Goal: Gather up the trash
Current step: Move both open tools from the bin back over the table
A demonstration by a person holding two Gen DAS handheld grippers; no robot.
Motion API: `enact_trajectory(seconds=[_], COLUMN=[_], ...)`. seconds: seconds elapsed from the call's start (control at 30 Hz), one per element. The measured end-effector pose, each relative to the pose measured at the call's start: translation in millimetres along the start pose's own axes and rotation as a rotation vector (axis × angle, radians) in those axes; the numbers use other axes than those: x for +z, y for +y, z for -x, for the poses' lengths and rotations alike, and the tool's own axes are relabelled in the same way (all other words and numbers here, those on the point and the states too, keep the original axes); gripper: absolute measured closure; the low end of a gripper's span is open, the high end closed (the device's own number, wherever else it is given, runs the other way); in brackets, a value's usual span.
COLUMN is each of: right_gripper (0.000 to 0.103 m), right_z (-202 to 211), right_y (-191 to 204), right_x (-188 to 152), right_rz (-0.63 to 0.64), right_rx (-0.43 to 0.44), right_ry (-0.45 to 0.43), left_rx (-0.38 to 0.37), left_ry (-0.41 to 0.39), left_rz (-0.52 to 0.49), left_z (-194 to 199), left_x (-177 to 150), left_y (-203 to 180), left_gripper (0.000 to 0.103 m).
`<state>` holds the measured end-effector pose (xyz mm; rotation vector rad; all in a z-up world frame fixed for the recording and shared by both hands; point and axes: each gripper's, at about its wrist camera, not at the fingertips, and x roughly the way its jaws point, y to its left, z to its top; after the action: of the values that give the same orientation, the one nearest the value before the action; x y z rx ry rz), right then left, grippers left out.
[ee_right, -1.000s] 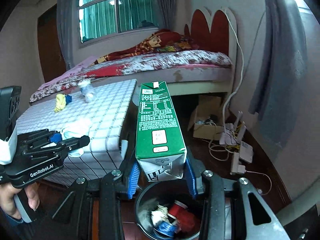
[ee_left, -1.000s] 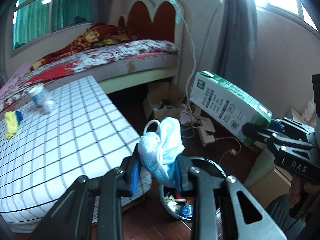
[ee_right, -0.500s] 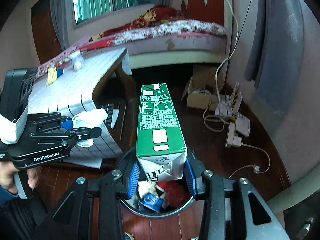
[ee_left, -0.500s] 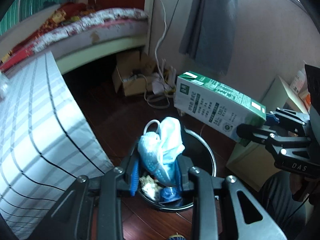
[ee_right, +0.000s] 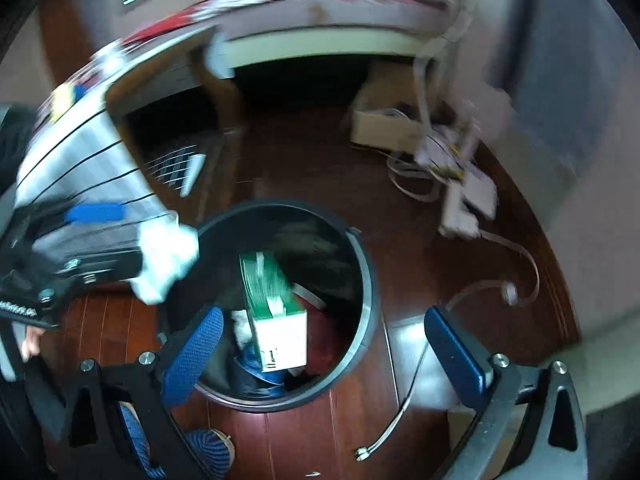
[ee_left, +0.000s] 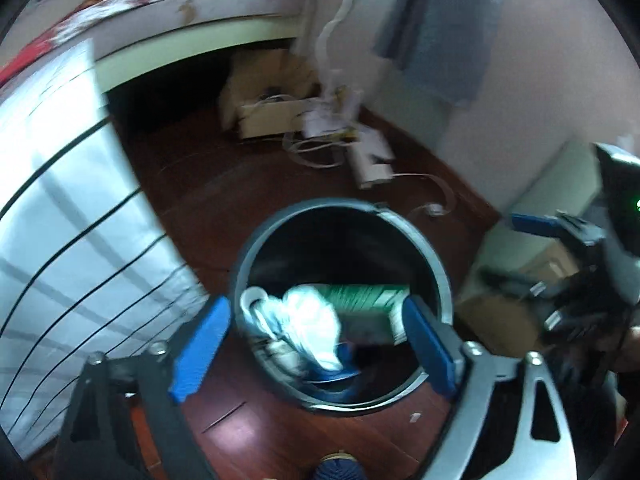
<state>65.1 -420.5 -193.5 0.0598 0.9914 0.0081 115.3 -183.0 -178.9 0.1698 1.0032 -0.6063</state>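
A round dark trash bin point(ee_left: 436, 264) stands on the wooden floor, also in the right wrist view point(ee_right: 370, 276). The green milk carton point(ee_right: 276, 320) lies inside it, also seen in the left wrist view point(ee_left: 360, 294). The blue face mask point(ee_left: 308, 324) is in the air at the bin's mouth, between my spread jaws; in the right wrist view the mask point(ee_right: 168, 260) sits just off the left gripper's tip, over the bin's left rim. My left gripper point(ee_left: 316, 344) is open above the bin. My right gripper point(ee_right: 324, 352) is open above the bin's near edge.
A table with a white checked cloth point(ee_left: 64, 240) stands left of the bin. A bed point(ee_right: 320, 20) is behind. A cardboard box point(ee_left: 272, 108), power strips and cables point(ee_right: 468, 200) lie on the floor to the right. A striped slipper point(ee_right: 208, 452) is near the bin.
Both grippers opened over the bin. The carton dropped from the right gripper into the bin, and the mask left the left gripper's jaws. Both views tilted further down.
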Motion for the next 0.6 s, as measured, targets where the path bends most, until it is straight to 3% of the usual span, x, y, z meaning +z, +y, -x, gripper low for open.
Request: enact_trajectory(seconds=[0.03, 0.17, 0.6], right_gripper=[0.001, 0.001, 0.001], right_z=[1.0, 0.5, 2.9], right_y=[-2.5, 1.4, 21.3], right_x=[0.2, 3.9, 7.6], right_rz=[-0.020, -0.047, -0.034], right_rx=[-0.013, -0.054, -0.055], right_ry=[-0.008, -0.026, -0.048], left_rx=[0.024, 0.091, 0.120], left_ry=[-0.010, -0.028, -0.064], left_rz=[0.009, 0.028, 0.028], left_z=[-0.2, 1.7, 19.3], left_x=[0.0, -5.5, -9.3], left_y=[2.8, 9.9, 19.2], left_gripper=[0.003, 0.002, 0.002])
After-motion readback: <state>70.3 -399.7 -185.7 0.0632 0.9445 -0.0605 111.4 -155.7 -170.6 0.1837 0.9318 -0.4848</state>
